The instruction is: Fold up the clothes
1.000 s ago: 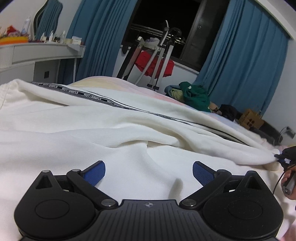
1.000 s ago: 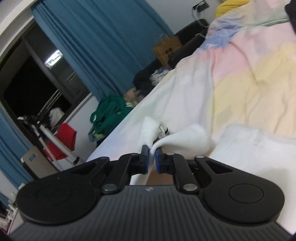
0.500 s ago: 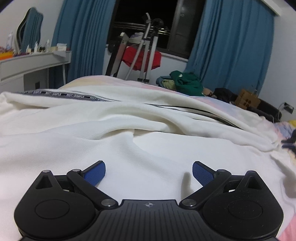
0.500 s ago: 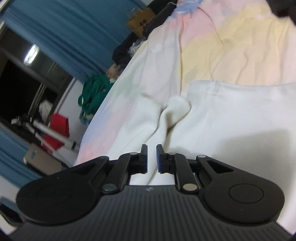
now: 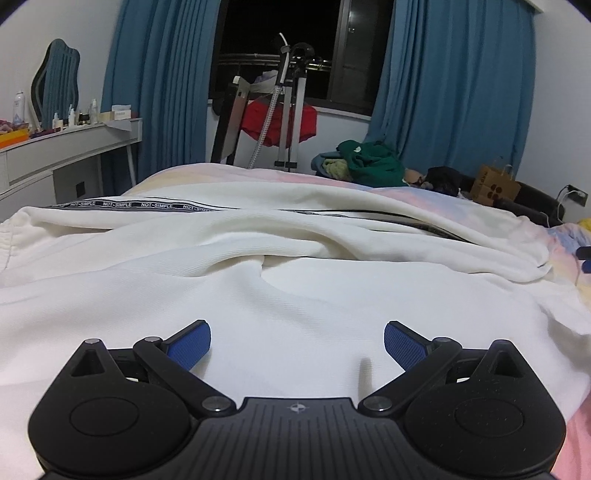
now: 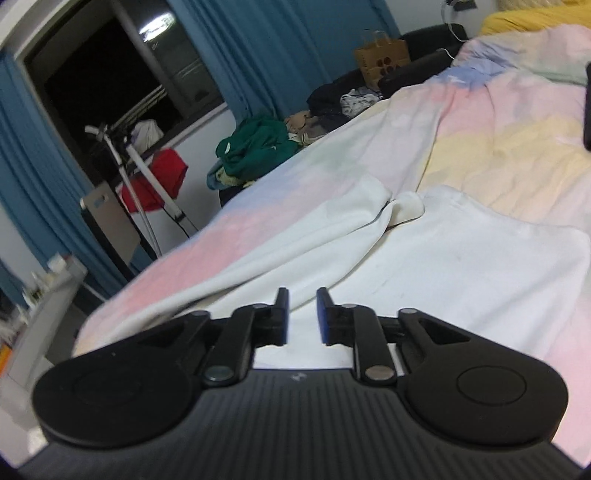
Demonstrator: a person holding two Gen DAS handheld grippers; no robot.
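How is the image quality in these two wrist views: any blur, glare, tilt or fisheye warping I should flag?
Left wrist view: sharp and level, white garment evenly lit, soft shadow under the open left gripper, curtains bowed by the fisheye, dark corners. Right wrist view: strongly tilted, motion blur smears the desk at the left edge, one bright reflection in the window; the right gripper is sharp, slightly open, holding nothing.

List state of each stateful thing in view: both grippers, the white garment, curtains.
left gripper: open wide, nothing between the fingers, low over the garment.
right gripper: open a little, holding nothing.
white garment: spread on the bed, rumpled, not yet neatly folded.
striped trim: face up, lettering showing.
curtains: drawn aside, window uncovered.
paper bag: upright.
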